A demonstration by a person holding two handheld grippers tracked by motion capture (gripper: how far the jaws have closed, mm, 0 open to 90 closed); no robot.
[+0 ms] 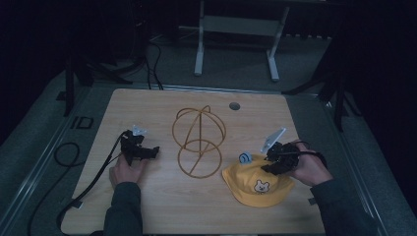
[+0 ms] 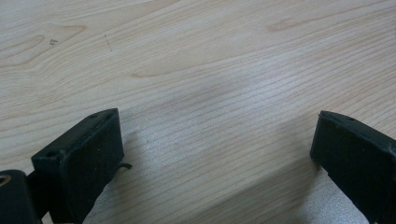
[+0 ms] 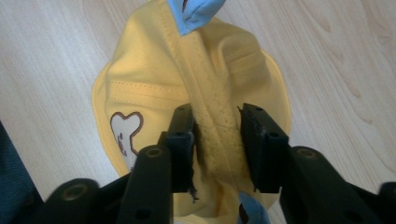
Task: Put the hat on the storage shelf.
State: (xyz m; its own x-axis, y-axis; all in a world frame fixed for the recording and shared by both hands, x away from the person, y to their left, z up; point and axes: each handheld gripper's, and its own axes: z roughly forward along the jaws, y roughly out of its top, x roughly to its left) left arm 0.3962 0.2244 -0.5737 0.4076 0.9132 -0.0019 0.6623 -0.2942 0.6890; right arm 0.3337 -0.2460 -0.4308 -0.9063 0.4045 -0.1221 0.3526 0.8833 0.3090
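While right gripper (image 3: 217, 147) pinches it, yellow hat (image 3: 154, 79) lies between jaws.

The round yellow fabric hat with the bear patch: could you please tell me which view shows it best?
The high view: the yellow fabric hat lies whole on the wooden table, bear patch visible. The right gripper view shows it close but cropped, a fold of it between the right gripper jaws. The left gripper view shows bare wood.

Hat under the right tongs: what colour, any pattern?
Yellow hat with a white bear patch and blue trim; clearest in the right gripper view.
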